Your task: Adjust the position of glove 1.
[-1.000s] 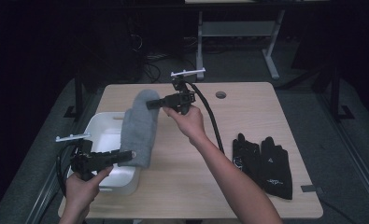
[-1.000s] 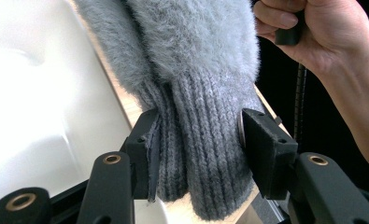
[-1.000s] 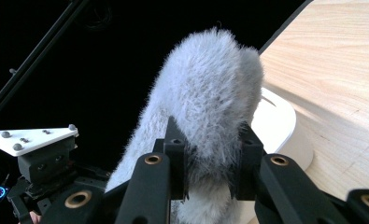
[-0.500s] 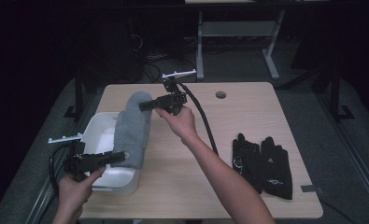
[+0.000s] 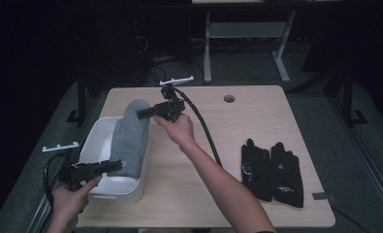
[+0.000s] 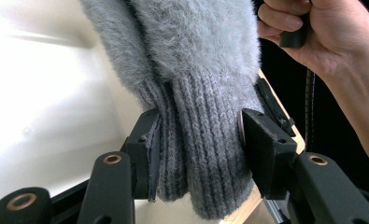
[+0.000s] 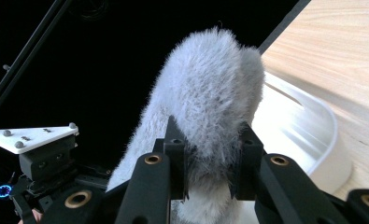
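Observation:
A grey fuzzy knitted sock (image 5: 131, 136) hangs stretched between the two grippers above a white bin (image 5: 98, 145) at the table's left. My left gripper (image 5: 112, 166) is shut on its ribbed cuff (image 6: 198, 154), near the bin's front edge. Over the bin's far end, my right gripper (image 5: 143, 114) is shut on the fluffy toe end (image 7: 210, 135). In the left gripper view the right hand (image 6: 322, 37) shows at the upper right. The left gripper's body (image 7: 42, 172) shows low at the left of the right gripper view.
A pair of black gloves (image 5: 271, 170) lies on the wooden table (image 5: 218, 184) at the right. A round cable hole (image 5: 229, 98) sits near the far edge. A metal stand (image 5: 247, 34) and dark floor lie beyond the table.
Both grippers have carried the sock leftward and slightly down, from over the table beside the bin to over the bin. Both grips are unchanged.

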`<state>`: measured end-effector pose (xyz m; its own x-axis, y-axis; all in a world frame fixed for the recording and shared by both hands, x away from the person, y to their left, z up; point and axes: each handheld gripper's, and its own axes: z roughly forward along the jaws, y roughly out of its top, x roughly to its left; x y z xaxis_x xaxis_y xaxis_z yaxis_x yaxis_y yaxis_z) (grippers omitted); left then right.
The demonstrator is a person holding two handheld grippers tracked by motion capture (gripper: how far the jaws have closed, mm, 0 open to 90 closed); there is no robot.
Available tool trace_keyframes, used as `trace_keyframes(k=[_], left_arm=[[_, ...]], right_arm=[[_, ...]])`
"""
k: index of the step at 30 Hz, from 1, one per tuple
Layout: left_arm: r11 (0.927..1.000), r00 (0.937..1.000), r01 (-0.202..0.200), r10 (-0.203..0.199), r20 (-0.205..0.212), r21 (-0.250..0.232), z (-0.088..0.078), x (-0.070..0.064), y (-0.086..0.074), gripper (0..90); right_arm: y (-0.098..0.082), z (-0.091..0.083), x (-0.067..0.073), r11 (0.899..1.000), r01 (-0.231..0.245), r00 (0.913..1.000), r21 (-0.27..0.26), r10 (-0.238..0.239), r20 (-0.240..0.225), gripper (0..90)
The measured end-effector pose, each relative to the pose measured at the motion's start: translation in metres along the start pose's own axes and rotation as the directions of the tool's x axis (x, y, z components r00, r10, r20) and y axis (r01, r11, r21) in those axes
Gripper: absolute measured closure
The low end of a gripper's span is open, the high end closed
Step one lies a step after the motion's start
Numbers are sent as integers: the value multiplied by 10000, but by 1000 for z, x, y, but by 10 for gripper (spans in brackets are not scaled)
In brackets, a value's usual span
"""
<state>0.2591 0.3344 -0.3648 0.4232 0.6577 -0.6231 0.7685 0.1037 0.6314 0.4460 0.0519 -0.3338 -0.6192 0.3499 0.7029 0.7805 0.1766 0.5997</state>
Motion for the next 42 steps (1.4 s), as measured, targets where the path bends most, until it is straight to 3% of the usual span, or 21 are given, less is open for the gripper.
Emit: trace_keyframes(k=[21,42], left_arm=[[9991,9987,412,-408,-301,141,-21,25,-10,502],[9954,9941,860,-830,-697,412,-31,45,-22,501]], right_arm=[[-5,40,0,9991,-152,9997,393,160,-192,725],[-16,72,-5,9949,-242,9997,978,247,-32,725]])
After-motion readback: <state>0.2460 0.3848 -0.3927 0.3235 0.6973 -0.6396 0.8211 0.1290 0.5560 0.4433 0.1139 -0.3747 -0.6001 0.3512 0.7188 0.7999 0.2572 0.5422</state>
